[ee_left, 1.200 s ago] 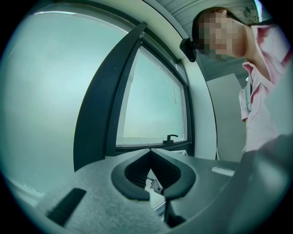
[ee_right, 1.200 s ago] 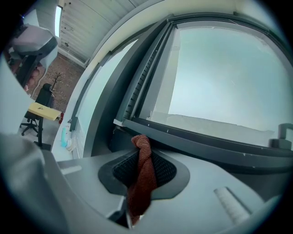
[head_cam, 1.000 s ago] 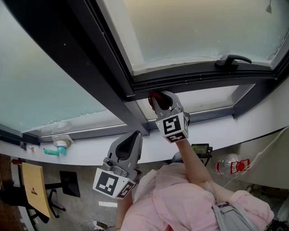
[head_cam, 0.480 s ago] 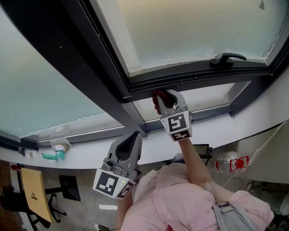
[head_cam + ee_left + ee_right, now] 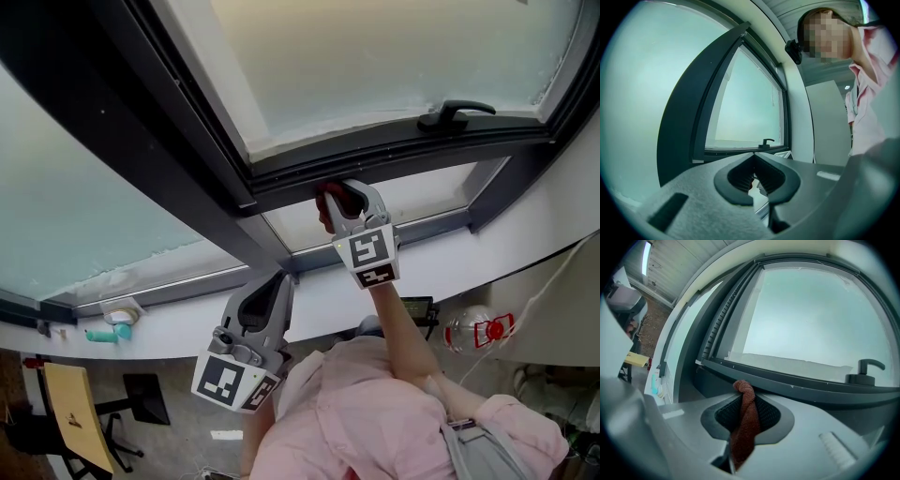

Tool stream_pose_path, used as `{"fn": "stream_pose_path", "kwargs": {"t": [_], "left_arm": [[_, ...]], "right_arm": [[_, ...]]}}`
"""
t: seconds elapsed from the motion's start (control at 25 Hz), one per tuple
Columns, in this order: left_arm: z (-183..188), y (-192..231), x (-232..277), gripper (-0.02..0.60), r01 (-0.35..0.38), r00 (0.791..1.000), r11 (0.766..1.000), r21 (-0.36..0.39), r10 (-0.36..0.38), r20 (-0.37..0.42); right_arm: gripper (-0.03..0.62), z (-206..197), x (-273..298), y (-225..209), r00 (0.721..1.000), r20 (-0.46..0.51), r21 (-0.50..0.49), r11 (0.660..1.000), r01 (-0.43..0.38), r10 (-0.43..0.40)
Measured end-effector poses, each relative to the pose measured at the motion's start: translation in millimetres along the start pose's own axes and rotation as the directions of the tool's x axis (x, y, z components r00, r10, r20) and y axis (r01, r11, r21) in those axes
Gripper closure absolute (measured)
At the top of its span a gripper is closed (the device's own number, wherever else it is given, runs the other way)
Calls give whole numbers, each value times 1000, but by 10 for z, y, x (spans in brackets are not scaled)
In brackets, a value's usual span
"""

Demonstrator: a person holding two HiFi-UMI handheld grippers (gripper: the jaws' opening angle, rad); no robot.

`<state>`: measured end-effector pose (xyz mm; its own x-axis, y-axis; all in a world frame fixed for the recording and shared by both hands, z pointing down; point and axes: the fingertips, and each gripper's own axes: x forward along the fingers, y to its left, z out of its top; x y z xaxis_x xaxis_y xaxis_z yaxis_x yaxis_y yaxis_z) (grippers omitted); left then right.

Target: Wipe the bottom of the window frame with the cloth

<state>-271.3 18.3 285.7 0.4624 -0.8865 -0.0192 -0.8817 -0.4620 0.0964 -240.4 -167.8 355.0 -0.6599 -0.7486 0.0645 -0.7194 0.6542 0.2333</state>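
Observation:
My right gripper is shut on a rust-red cloth. The cloth's bunched tip presses against the dark bottom rail of the tilted window frame, left of the black window handle. In the right gripper view the cloth tip touches the frame rail, and the handle sits far right. My left gripper hangs low, below the sill, jaws together with nothing between them. It is well clear of the frame.
A thick dark mullion runs diagonally left of the open sash. The white sill runs below. A small white dish and a teal object lie on the sill at far left. A yellow chair stands on the floor below.
My right gripper with the cloth has slid a little rightward along the bottom rail, and the head view has shifted with it. The left gripper stays put.

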Motion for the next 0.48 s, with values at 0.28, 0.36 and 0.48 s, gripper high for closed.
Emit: {"fn": "stream_pose_path", "kwargs": {"t": [0.28,0.36,0.48], "left_arm": [[-15,-76,90,581,24,1000,1000,-5,-24,-5],[-19,-81,100,581,23,1000,1000,-6,-23,-6],[-20,-107,111,581,23,1000,1000,-8,-23,-5]], "right_arm": [[530,-29,-44,-103,1000,2,6,1000,11,-11],[530,-39,-58,-142,1000,3,9,1000,18,-18],[530,-50,-83,-184,1000,7,13,1000,20,-20]]}}
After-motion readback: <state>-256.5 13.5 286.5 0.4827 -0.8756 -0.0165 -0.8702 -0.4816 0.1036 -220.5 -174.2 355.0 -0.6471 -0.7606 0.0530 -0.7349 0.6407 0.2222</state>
